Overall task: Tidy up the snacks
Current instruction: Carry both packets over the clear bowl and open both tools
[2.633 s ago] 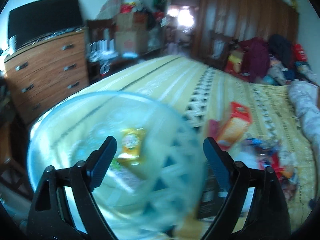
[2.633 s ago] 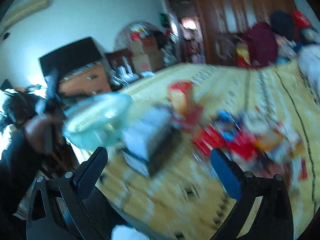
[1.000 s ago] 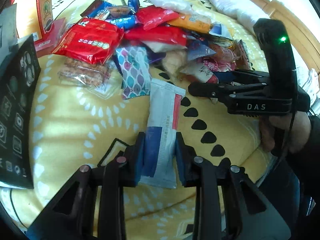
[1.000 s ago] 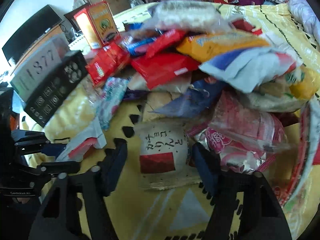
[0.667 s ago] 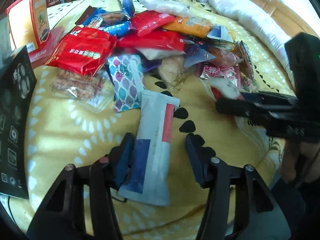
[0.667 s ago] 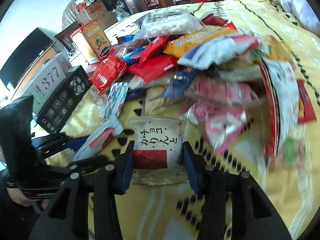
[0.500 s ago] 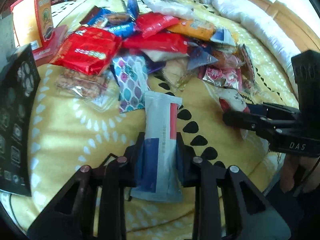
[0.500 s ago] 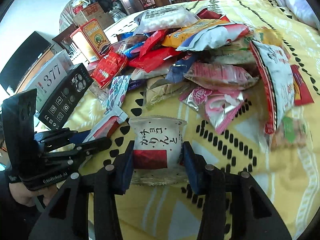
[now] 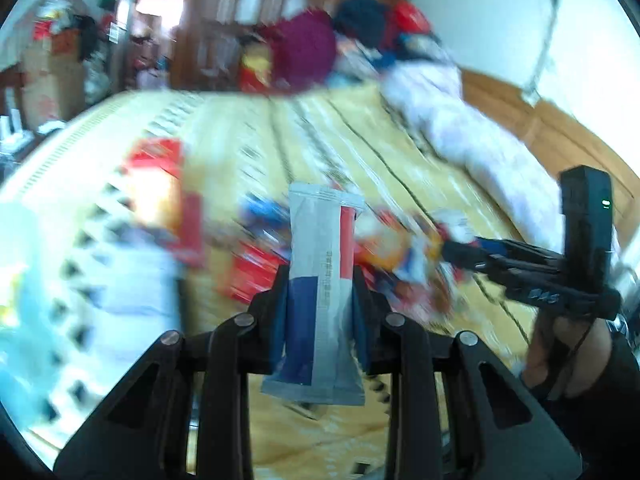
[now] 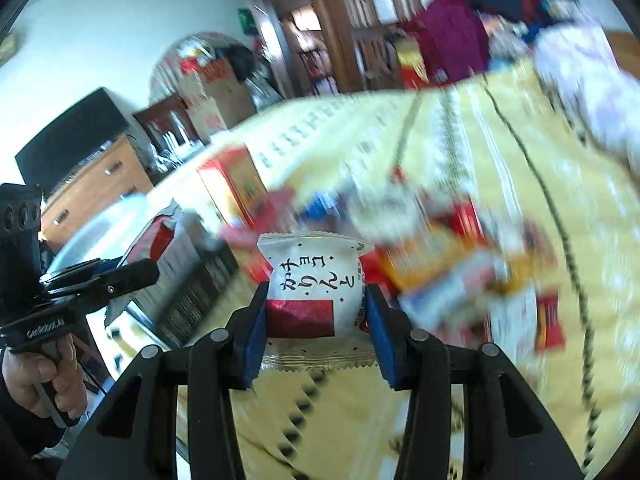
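My left gripper (image 9: 320, 300) is shut on a long grey, blue and red snack packet (image 9: 322, 284) and holds it up above the yellow bedspread (image 9: 348, 136). My right gripper (image 10: 316, 320) is shut on a white snack bag with black lettering and a red patch (image 10: 314, 288), also lifted off the bed. The heap of snack packets (image 10: 440, 248) lies blurred behind both. A pale blue bowl (image 9: 16, 280) shows blurred at the left edge of the left wrist view. The right gripper also shows in the left wrist view (image 9: 452, 250), and the left gripper in the right wrist view (image 10: 150, 270).
A red and orange box (image 10: 236, 184) stands on the bed beside a grey and black box (image 10: 188, 280). A wooden dresser (image 10: 92, 192) and cluttered shelves stand beyond the bed's left side. White bedding (image 9: 460, 120) and clothes lie at the far right.
Both grippers have lifted their packets off the bed and tilted up toward the room. The views are blurred with motion. The snack heap now lies lower and farther away.
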Demonstrator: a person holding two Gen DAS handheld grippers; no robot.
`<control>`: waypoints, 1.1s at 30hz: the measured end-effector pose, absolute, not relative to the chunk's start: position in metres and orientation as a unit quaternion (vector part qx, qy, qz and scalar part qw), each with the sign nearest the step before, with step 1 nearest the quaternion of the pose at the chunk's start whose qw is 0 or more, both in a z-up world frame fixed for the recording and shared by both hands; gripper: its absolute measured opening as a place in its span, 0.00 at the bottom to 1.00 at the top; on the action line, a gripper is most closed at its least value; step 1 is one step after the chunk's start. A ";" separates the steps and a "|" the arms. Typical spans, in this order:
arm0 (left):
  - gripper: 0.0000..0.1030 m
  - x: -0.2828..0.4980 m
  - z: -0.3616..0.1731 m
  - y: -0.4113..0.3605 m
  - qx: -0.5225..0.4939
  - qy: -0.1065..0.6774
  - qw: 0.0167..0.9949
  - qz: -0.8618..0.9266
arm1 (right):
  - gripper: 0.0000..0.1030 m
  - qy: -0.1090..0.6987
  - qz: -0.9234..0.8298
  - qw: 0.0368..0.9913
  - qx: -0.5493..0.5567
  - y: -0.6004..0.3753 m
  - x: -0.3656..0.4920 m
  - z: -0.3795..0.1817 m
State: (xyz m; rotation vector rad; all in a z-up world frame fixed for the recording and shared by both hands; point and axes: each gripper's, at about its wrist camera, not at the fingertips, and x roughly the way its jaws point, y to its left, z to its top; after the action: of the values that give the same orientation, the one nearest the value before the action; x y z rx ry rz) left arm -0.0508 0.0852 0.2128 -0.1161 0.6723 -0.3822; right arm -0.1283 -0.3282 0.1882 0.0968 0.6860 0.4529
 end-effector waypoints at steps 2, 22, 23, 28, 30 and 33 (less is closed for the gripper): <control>0.27 -0.047 0.229 0.122 -0.062 0.310 0.938 -0.142 | 0.48 0.312 0.239 0.919 0.037 -0.307 -0.120 0.219; 0.27 -0.073 0.202 0.385 -0.173 0.334 0.912 0.165 | 0.48 0.317 0.475 0.820 -0.039 0.057 -0.091 0.284; 0.27 -0.073 0.199 0.389 -0.176 0.337 0.910 0.163 | 0.48 0.324 0.477 0.816 -0.042 0.066 -0.091 0.278; 0.27 -0.081 0.195 0.399 -0.181 0.342 0.909 0.157 | 0.48 0.344 0.484 0.803 -0.053 0.094 -0.092 0.255; 0.27 -0.082 0.195 0.401 -0.180 0.341 0.910 0.153 | 0.48 0.348 0.486 0.800 -0.058 0.100 -0.094 0.250; 0.27 -0.080 0.194 0.404 -0.182 0.341 0.910 0.150 | 0.48 0.351 0.487 0.797 -0.063 0.104 -0.095 0.249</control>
State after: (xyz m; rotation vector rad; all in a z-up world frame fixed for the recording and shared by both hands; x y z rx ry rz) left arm -0.0798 0.4037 0.1945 -0.3746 0.7028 0.3090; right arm -0.0955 0.1038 0.2486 -0.1355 0.7536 1.0453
